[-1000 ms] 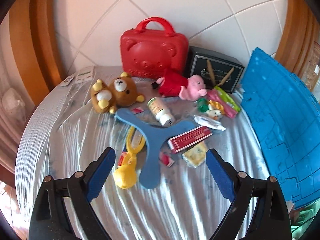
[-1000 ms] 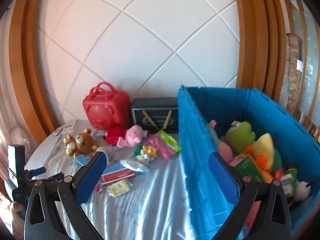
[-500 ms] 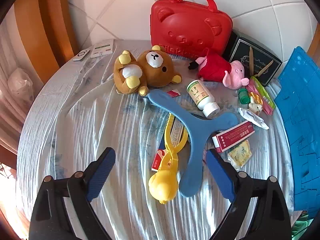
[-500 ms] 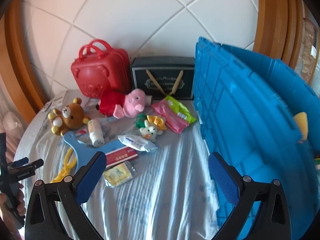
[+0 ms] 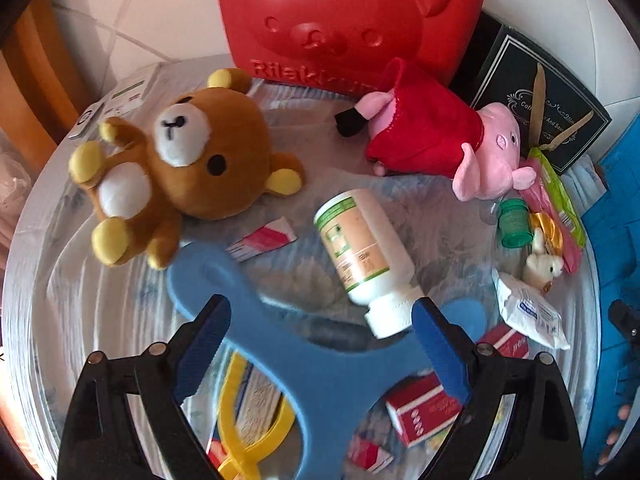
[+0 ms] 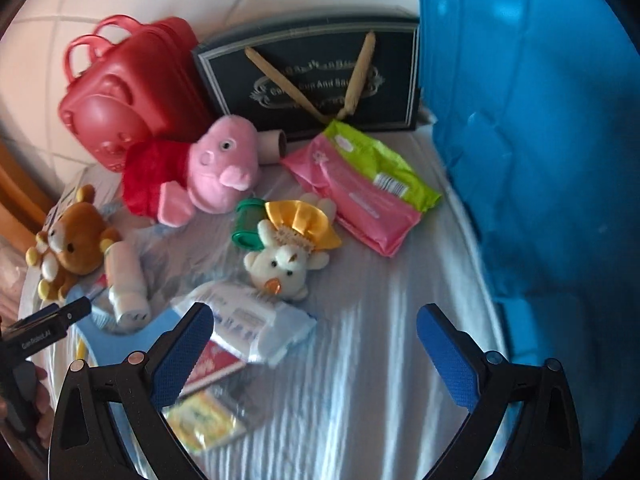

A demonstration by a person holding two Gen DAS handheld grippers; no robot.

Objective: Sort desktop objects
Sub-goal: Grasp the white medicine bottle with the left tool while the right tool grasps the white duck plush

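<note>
So the white bottle [image 5: 366,266] lies on its side mid-bench, cap resting on the blue three-armed toy [image 5: 320,364], with the brown bear plush [image 5: 176,176] at its 10 o'clock and the pink pig plush [image 5: 444,140] at 1. The left hand-held gripper [image 5: 320,344] hangs right over the bottle's cap end, spread wide, nothing in it. The right hand-held gripper [image 6: 314,344] is released too, above the striped cloth [image 6: 360,380], tissue pack [image 6: 248,320] by its left finger, blue bin [image 6: 540,140] at 2 o'clock.
</note>
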